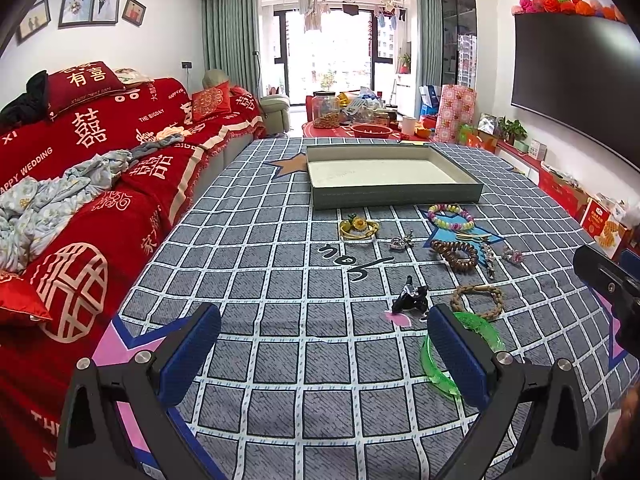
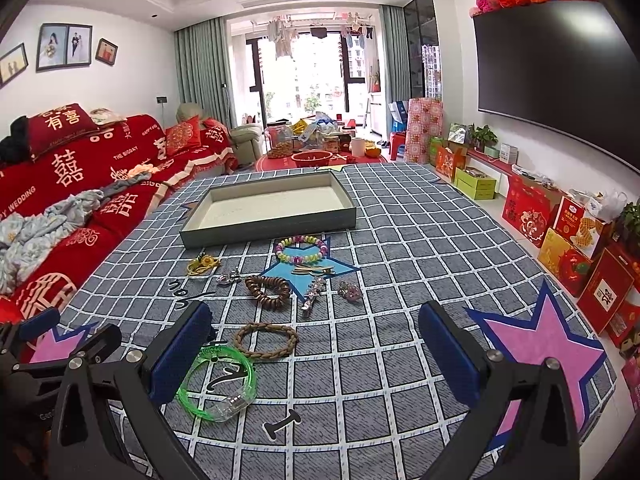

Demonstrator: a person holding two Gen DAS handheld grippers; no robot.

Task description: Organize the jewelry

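A shallow grey-green box (image 1: 394, 192) (image 2: 268, 222) with a white inside stands empty on the checked cloth. In front of it lie a pastel bead bracelet (image 1: 450, 216) (image 2: 302, 249), a gold piece (image 1: 359, 229) (image 2: 203, 266), a brown spiral hair tie (image 1: 456, 255) (image 2: 267, 291), a braided brown bracelet (image 1: 477, 300) (image 2: 266, 339), a green clear bangle (image 1: 436, 372) (image 2: 218, 384), a black clip (image 1: 410, 299) and small silver and pink pieces (image 2: 348, 292). My left gripper (image 1: 324, 356) is open above bare cloth. My right gripper (image 2: 314, 354) is open, its left finger over the green bangle.
A sofa with a red cover (image 1: 80, 168) runs along the left of the table. A low table with jars and bowls (image 1: 352, 120) stands behind. Red gift boxes (image 2: 568, 248) line the floor on the right under a wall television (image 2: 560, 80).
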